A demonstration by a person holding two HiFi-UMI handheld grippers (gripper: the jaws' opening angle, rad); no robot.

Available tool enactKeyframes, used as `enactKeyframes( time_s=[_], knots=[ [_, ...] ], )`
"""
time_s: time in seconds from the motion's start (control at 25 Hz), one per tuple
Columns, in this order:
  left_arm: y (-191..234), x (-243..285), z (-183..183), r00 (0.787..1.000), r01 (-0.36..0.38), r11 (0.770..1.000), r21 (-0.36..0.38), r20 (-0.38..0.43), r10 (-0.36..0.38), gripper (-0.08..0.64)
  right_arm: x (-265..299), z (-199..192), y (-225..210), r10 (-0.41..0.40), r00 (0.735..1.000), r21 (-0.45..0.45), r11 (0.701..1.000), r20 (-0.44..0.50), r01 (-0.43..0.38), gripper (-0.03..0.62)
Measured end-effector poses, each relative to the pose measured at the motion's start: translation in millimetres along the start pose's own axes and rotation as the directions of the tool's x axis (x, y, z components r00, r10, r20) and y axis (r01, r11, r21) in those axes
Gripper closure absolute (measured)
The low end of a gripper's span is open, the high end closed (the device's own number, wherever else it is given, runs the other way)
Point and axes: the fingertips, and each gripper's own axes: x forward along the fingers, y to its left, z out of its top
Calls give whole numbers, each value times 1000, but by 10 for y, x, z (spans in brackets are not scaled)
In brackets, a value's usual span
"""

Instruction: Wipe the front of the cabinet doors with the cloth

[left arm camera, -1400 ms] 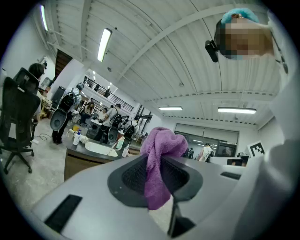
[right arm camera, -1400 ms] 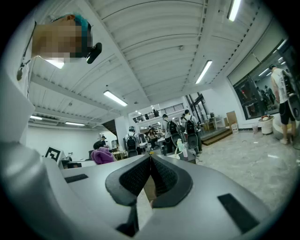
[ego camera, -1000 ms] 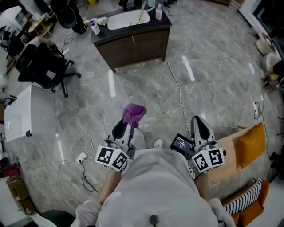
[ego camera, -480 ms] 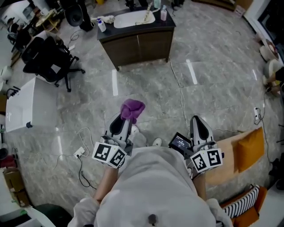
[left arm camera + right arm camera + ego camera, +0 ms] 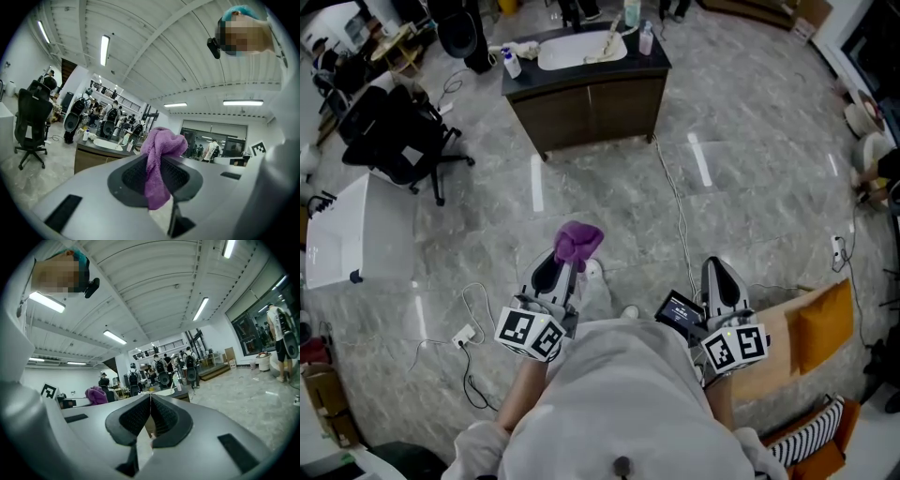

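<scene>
A dark brown cabinet (image 5: 591, 108) with two front doors and a white sink on top stands well ahead of me on the marble floor. It also shows in the left gripper view as the cabinet (image 5: 91, 159), far beyond the jaws. My left gripper (image 5: 566, 258) is shut on a purple cloth (image 5: 577, 242), which bunches above the jaws and hangs down between them as the cloth (image 5: 159, 161). My right gripper (image 5: 719, 277) is shut with nothing in it; its jaws meet in the right gripper view (image 5: 150, 416). Both grippers are held close to my body, far from the cabinet.
A black office chair (image 5: 394, 141) stands left of the cabinet. A white box (image 5: 342, 239) sits at the far left. Cables (image 5: 675, 202) run across the floor from the cabinet toward me. An orange cushion (image 5: 830, 309) lies at the right. Bottles (image 5: 510, 64) stand on the countertop.
The view has shifted slightly; the cabinet sits a little nearer in the frame. Both grippers keep the same pose, the cloth still held in the left.
</scene>
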Motion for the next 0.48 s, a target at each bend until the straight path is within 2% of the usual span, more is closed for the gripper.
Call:
enactKeyframes(
  time_s=[0.2, 0.48],
  knots=[
    [281, 543, 92, 998, 64, 998, -22, 3, -64, 489, 478, 35, -66, -34, 999, -8, 999, -15, 34, 565],
    [757, 1361, 373, 989, 150, 988, -27, -4, -150, 489, 1255, 328, -135, -92, 996, -24, 995, 23, 92, 565]
  ],
)
